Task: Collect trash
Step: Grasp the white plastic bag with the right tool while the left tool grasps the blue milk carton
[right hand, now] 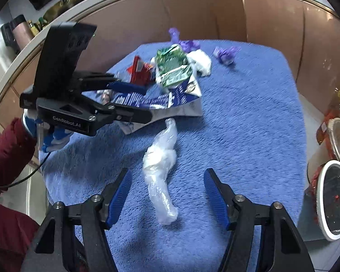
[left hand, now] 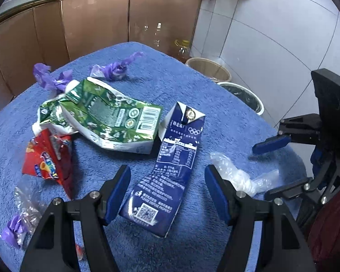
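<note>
The flattened dark-blue milk carton (left hand: 170, 170), light and stiff-creased, suits an edge grip from the released left tool (left hand: 167, 192); the crumpled clear plastic bag (right hand: 161, 170), soft and slippery, lies between the empty jaws of the released right tool (right hand: 167, 195).

A flattened blue milk carton (left hand: 170, 165) lay lengthwise on the blue-towelled surface (left hand: 215, 104), with a crushed green carton (left hand: 106, 117) just beside it. A torn red snack wrapper (left hand: 49, 158) touched the green carton's crumpled end. A knotted clear plastic bag (right hand: 161, 170) lay near the blue carton. Purple plastic scraps (left hand: 120, 68) sat farther back, and another purple scrap with clear film (left hand: 20, 217) lay at the edge.
</note>
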Tool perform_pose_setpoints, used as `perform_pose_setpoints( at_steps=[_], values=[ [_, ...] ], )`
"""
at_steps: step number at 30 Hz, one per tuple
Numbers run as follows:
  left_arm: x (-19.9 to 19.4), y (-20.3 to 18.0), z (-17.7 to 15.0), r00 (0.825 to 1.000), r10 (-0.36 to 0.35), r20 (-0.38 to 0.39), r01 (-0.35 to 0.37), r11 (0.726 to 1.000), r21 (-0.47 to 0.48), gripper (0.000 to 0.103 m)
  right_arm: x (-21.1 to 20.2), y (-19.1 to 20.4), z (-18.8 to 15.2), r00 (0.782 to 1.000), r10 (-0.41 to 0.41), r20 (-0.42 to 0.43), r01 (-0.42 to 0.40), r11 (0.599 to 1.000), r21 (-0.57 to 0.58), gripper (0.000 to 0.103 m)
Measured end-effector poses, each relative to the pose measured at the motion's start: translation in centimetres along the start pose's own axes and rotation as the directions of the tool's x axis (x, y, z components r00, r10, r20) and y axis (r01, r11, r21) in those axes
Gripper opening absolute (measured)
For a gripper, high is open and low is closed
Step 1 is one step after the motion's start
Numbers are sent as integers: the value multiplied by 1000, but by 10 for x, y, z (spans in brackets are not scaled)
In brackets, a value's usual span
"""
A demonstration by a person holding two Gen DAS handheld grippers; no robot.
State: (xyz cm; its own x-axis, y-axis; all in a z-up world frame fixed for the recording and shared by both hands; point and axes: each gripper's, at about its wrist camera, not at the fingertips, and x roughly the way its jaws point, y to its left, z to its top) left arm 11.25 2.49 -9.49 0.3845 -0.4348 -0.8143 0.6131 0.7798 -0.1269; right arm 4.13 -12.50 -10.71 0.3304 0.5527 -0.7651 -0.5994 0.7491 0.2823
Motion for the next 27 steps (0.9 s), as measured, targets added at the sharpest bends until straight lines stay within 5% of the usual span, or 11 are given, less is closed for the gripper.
perform_pose_setpoints(
  at_steps=[12, 17, 27],
  values=[
    [16, 0, -5, 1000, -8, -29, 8, 1000, -2, 44, 21, 10, 1, 998, 27, -48, -29, 999, -34, 42],
    [15, -6, -7, 1000, 4, -16, -4, 1000, 6, 34, 25, 7, 1, 998, 24, -55, -25, 999, -25, 26],
    [-7, -11, -17, 999, -2, 41, 3, 1000, -30, 34, 6, 5, -2, 1000, 10, -21, -11, 1000, -8, 25]
  ],
)
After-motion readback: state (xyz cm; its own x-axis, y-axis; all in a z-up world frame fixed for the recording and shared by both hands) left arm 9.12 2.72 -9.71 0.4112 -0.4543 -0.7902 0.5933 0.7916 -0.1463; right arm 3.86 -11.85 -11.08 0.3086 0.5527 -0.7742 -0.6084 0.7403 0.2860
